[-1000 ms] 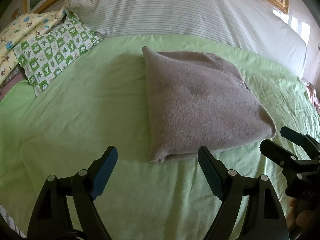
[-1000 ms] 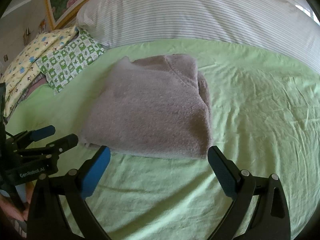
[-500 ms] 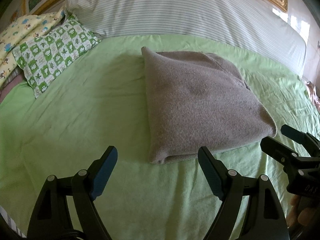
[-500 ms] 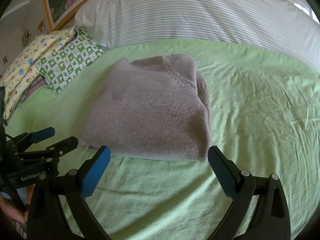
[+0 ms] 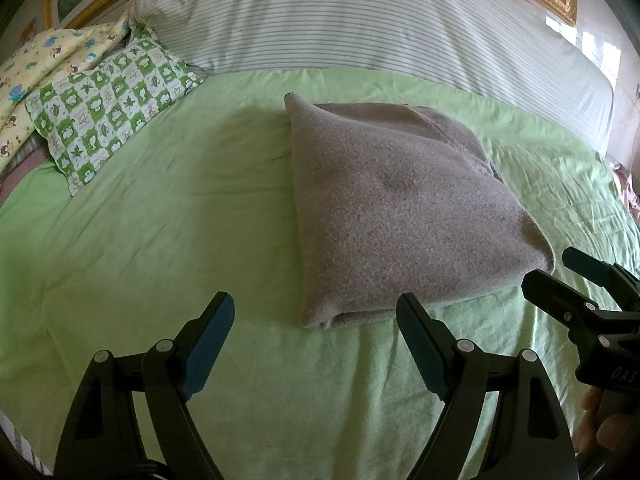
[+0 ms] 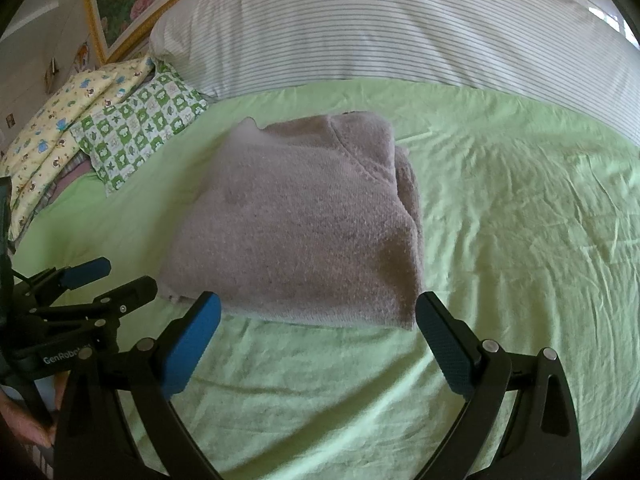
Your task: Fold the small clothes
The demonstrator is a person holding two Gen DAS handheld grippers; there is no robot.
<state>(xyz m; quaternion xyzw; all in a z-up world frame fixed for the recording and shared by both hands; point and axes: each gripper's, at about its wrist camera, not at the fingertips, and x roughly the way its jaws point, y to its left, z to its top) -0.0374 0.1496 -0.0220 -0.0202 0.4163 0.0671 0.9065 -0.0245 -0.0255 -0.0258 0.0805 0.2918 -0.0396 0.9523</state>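
Left wrist: left gripper point(image 5: 316, 320) fingers wide apart, empty; right gripper point(image 6: 318, 316) same; folded grey garment point(image 5: 400, 208) untouched.

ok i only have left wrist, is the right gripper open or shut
Observer: Open wide and holding nothing. The right gripper sits at the sweater's near edge.
Operator: is the sweater's right side tidy
Observer: Not quite. The right wrist view shows a lower layer sticking out past the top fold, toward the far right corner.
Operator: anything on the sheet past that side
Observer: Only wrinkled green sheet shows there, up to the striped pillow.
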